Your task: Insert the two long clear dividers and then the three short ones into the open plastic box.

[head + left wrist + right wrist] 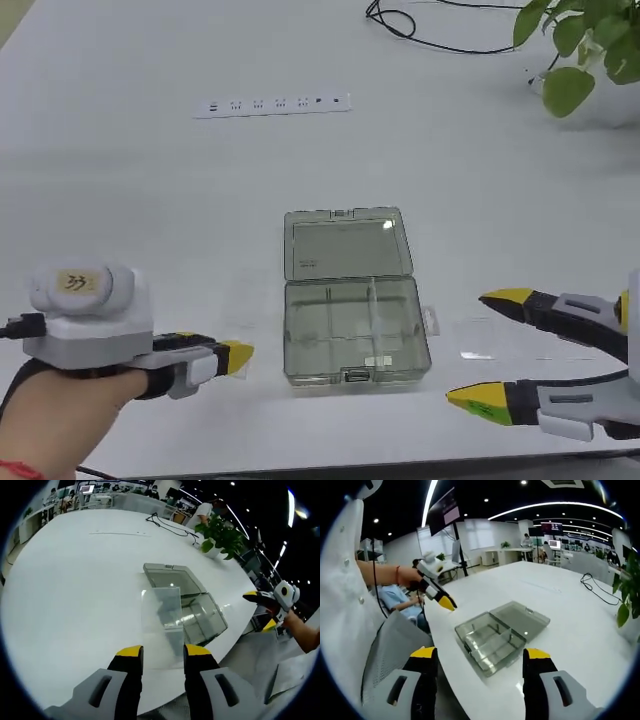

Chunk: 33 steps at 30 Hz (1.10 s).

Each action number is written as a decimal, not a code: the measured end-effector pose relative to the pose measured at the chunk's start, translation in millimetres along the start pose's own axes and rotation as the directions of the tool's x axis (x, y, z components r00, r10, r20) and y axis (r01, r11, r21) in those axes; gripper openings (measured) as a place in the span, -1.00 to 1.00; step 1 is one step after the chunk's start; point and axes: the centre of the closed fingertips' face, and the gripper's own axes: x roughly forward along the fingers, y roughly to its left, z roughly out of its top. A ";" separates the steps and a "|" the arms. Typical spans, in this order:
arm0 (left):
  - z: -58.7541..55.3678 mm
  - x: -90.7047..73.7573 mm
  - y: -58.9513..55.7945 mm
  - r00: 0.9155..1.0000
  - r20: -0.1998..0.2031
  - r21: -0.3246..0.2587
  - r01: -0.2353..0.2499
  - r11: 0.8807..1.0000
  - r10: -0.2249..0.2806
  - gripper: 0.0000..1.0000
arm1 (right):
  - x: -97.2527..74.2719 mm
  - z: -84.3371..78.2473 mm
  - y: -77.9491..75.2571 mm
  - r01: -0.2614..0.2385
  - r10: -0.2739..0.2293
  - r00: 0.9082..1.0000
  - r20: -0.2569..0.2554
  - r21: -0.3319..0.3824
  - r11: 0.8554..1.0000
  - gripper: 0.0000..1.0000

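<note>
Lining the sheet up square with a lengthwise slot before pressing is the care I'd take here: the left gripper (164,651) has its fingers slightly apart around the near end of a clear divider (161,612), though I cannot tell if it is pinched. The right gripper (466,346) hovers, fingers spread wide. Beyond, mid-surface (120,220), sits the plastic box (300,372): smoky, translucent, thin-walled, with its lid laid back. The divider looks glassy, flat and slippery.

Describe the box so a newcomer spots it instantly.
On the white table, look near the front edge, centre. The box is smoky clear plastic, its lid hinged open flat toward the far side; the power strip beyond it is a flat white bar.
</note>
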 end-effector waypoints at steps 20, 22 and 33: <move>29.7 8.1 -81.1 0.970 0.135 0.042 0.200 0.979 -0.204 -0.40 | 40.4 75.9 15.3 -0.005 -0.031 0.989 0.146 0.239 0.971 -0.15; 33.0 8.4 -87.7 0.965 0.145 0.051 0.211 0.976 -0.216 -0.40 | 45.0 75.2 14.5 0.005 -0.042 0.991 0.129 0.275 0.962 -0.20; 46.9 7.6 -107.9 0.951 0.179 0.118 0.235 0.965 -0.254 -0.40 | 59.5 72.5 11.6 0.048 -0.091 0.991 0.101 0.366 0.929 -0.51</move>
